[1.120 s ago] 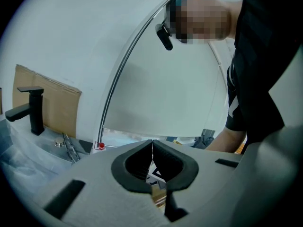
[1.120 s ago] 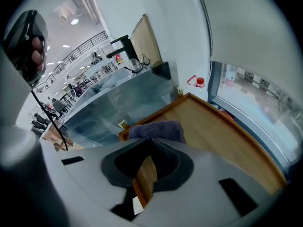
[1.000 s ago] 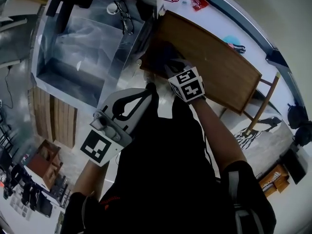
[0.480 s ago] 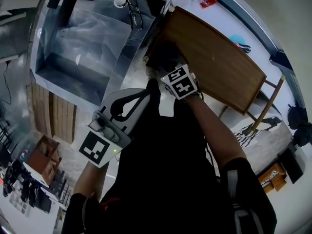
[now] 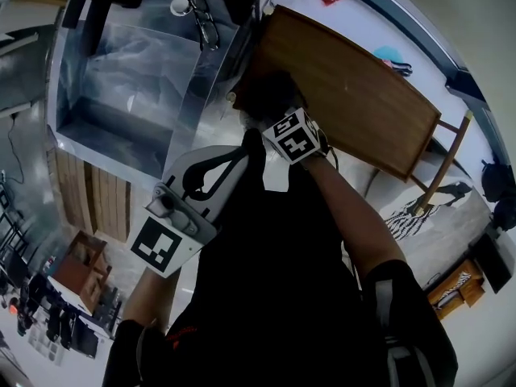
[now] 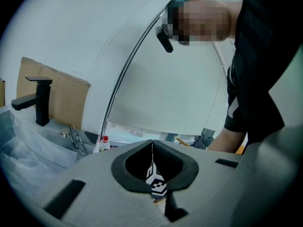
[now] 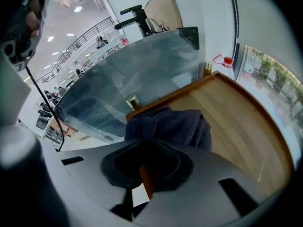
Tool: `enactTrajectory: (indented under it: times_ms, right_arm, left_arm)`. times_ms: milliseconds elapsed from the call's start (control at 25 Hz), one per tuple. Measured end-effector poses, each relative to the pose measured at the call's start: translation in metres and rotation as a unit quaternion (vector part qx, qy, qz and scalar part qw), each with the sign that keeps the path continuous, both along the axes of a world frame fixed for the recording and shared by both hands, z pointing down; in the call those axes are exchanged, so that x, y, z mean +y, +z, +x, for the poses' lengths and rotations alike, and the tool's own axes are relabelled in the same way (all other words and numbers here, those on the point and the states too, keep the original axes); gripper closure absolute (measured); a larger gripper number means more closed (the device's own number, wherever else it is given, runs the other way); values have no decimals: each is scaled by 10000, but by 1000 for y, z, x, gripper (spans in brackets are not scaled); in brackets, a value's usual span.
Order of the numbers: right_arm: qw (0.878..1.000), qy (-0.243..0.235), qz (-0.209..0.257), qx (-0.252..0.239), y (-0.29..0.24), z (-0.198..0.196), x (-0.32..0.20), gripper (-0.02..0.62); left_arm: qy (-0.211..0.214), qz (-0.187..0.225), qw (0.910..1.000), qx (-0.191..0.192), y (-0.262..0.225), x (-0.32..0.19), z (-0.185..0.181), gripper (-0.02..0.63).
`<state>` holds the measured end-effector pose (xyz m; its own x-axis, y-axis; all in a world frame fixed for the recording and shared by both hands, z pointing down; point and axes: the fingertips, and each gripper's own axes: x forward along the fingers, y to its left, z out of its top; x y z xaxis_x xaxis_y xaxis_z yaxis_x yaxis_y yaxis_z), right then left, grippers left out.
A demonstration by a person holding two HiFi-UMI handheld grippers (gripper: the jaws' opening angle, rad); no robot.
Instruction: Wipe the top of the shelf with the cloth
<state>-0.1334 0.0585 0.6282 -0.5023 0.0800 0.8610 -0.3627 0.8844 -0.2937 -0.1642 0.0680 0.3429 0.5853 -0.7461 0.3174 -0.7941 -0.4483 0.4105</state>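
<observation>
Fig.: head view + both gripper views.
R gripper (image 7: 151, 139): jaws clamped on the cloth (image 7: 170, 126); its marker cube sits centre of head view, just below the cloth.
Cloth: dark grey-blue, bunched; lies on the shelf (image 7: 232, 126) top at the shelf's near-left corner, centre of R gripper view.
Shelf: brown wood top, runs from upper centre to right of head view; wood right of the cloth is bare.
L gripper (image 6: 152, 142): jaws together, nothing between them; sits lower left of centre in head view, in front of the person's dark clothing, well apart from shelf and cloth.
L gripper view: looks up at a white wall; R gripper's marker cube shows through the gap behind the jaw tips.
Sink (image 5: 179, 111): upper left of head view, just beside the shelf's left end; lined w/ clear plastic film.
Tap (image 7: 135, 15): black, top centre of R gripper view, at the sink's far side.
Glasses (image 5: 201, 18): on the sink's rim, top of head view.
</observation>
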Motion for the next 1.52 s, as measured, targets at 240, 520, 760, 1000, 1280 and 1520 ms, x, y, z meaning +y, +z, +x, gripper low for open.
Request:
enactTrajectory:
  times_ms: [240,520,760,1000,1280,1520]
  right_arm:
    - [9998,138,30,116,7,31,2,552]
    - [9990,414,1,174,11,68,-1,552]
    - [9982,565,50,210,12,95,-2,552]
    - [9962,841,-23,214,12,122,-2,552]
    - [9929,1155,-82,273,12,159,-4,552]
    - [9884,1474,-112,357,13,200,-7,552]
  left_arm:
    - [264,19,9996,-8,-2,-9,27,586]
    - [550,35,9985,-35,-4,-17,59,586]
    - [815,55,9966,-50,-7,-23,87,586]
    - [1014,66,9948,-59,-8,-29,110,586]
    - [1259,84,9920,-69,-10,-33,140,586]
    - [1457,102,9893,-42,-11,-36,168,586]
